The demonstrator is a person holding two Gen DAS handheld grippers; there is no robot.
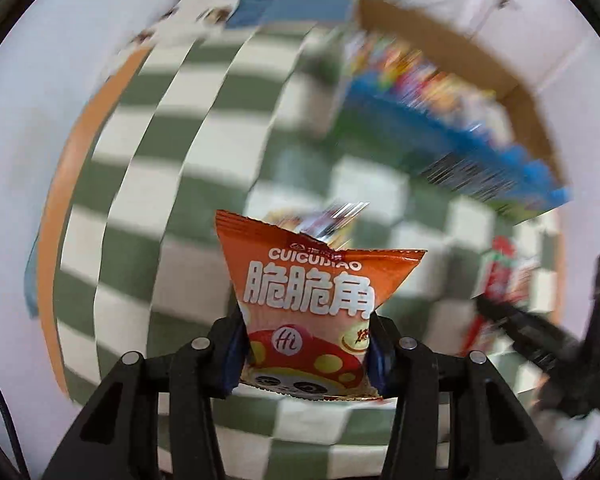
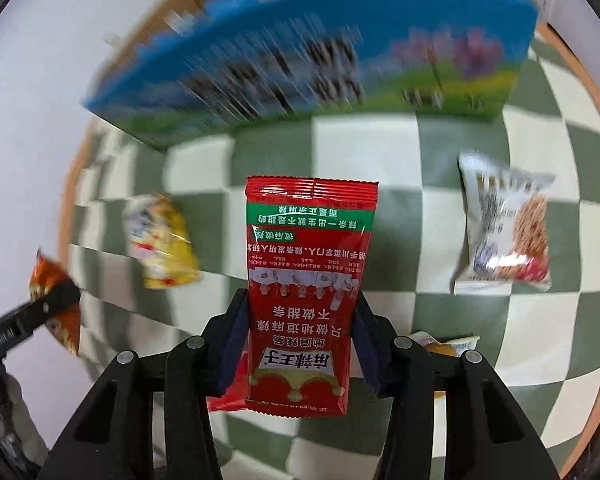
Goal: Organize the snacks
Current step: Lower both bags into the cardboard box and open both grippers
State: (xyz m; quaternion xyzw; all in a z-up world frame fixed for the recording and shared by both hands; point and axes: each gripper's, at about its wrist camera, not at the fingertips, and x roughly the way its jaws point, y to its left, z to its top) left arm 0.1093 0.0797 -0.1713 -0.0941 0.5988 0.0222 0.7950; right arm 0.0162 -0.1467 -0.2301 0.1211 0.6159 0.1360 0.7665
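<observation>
Orange snack packet (image 1: 304, 304) sits pinched between the nearly closed left gripper (image 1: 306, 354) above the checkered cloth (image 1: 204, 184); the right gripper (image 2: 302, 346) clamps a red packet (image 2: 306, 276) (print upside down), near the blue box (image 2: 300, 60).

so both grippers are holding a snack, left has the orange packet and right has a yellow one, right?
Not quite. The right gripper holds a red packet, as the right wrist view shows; the yellow packet lies on the checkered cloth. The left gripper does hold the orange packet.
</observation>
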